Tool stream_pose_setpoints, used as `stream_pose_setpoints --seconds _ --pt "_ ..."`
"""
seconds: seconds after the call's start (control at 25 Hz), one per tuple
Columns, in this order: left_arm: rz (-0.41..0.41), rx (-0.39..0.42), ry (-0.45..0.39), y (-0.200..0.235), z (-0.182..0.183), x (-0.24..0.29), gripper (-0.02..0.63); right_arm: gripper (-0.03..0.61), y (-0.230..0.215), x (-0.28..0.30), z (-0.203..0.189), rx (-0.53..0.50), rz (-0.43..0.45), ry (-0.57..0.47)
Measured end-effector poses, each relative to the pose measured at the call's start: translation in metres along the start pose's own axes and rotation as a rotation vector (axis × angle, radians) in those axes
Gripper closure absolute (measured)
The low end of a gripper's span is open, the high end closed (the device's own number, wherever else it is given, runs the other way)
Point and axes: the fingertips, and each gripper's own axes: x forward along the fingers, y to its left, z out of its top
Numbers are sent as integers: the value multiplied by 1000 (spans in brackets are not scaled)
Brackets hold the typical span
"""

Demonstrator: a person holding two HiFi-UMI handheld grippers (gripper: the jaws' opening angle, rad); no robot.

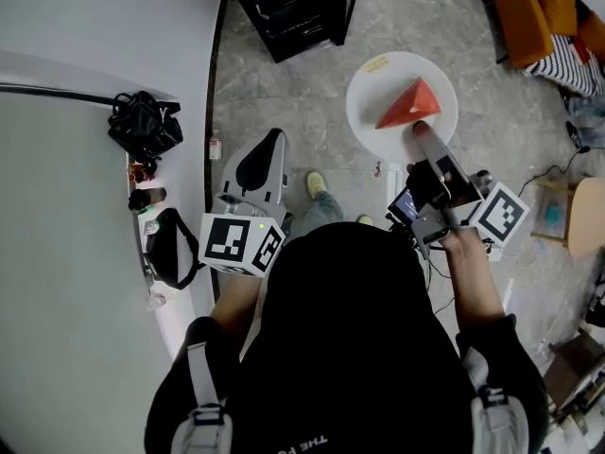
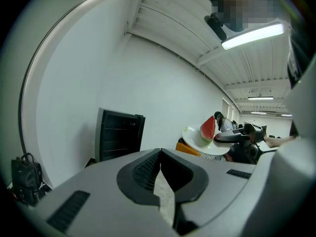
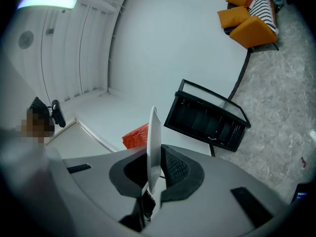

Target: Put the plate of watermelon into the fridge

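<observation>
head view: a person stands on a grey stone floor (image 1: 284, 112) with a gripper in each hand, carrying the dish out in front.
right gripper (image 1: 423, 138): clamped on the near rim of the white plate (image 1: 378, 93); the right gripper view shows the rim edge-on between the pads.
left gripper (image 1: 272, 145): jaws together with nothing between them, held out beside the right one.
plate: in the air over the floor, reaching forward from the right gripper's tips, roughly level as seen from the left gripper view.
watermelon (image 1: 408, 105): one red wedge lying on the half of the plate nearer the grip, its long axis running across the plate from lower left to upper right.
black cabinet (image 1: 293, 8): stands on the floor against the wall; by its dark shelved front it is probably the fridge. whether its door is open i cannot tell.
key relation: the cabinet lies ahead of the plate and to its left, well apart from it.
nearer hand: the left gripper is on the cabinet's side and is free, so it looks best placed to deal with the door while the right carries the plate in.
</observation>
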Motion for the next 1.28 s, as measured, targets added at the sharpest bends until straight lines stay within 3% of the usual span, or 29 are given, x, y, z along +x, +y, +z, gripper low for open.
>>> stream_pose_setpoints --seconds 0.84,1.28 --pt "-81 -12 -18 57 22 30 601 545 7 75 6 -14 -8 -37" --pt "-49 -34 -20 102 23 30 601 545 9 112 -5 -10 1 -23"
